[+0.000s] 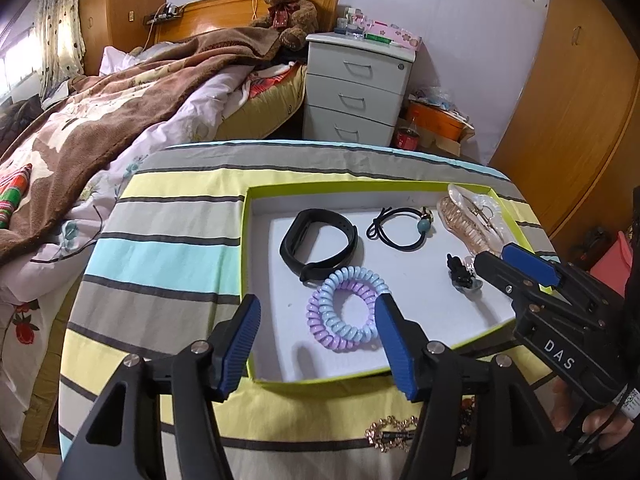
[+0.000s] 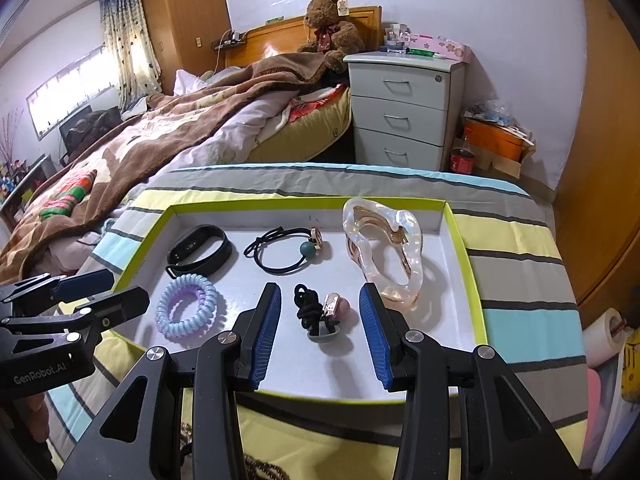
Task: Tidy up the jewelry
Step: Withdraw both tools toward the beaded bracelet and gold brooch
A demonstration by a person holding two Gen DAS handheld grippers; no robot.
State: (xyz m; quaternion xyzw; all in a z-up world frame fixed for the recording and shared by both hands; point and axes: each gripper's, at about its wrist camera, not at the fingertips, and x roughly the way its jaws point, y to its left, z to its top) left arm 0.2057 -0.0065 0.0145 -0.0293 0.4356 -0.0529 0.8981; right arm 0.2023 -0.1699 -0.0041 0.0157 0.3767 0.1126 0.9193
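Note:
A white tray with a lime rim (image 1: 250, 264) (image 2: 468, 264) lies on the striped table. In it are a black wristband (image 1: 318, 242) (image 2: 200, 250), a pastel spiral hair tie (image 1: 346, 308) (image 2: 186, 311), a black hair tie with a green bead (image 1: 402, 226) (image 2: 286, 251), a clear claw clip (image 1: 474, 220) (image 2: 384, 248) and a small black hair tie with charms (image 1: 460, 274) (image 2: 322, 312). My left gripper (image 1: 318, 346) is open and empty over the tray's near edge, around the spiral tie. My right gripper (image 2: 318, 334) is open and empty, with the small black tie between its fingers.
A gold rhinestone hair clip (image 1: 394, 434) lies on the cloth in front of the tray, and a chain shows at the bottom of the right wrist view (image 2: 260, 470). A bed (image 1: 120, 112) is at the left and a grey drawer unit (image 1: 356, 92) stands behind.

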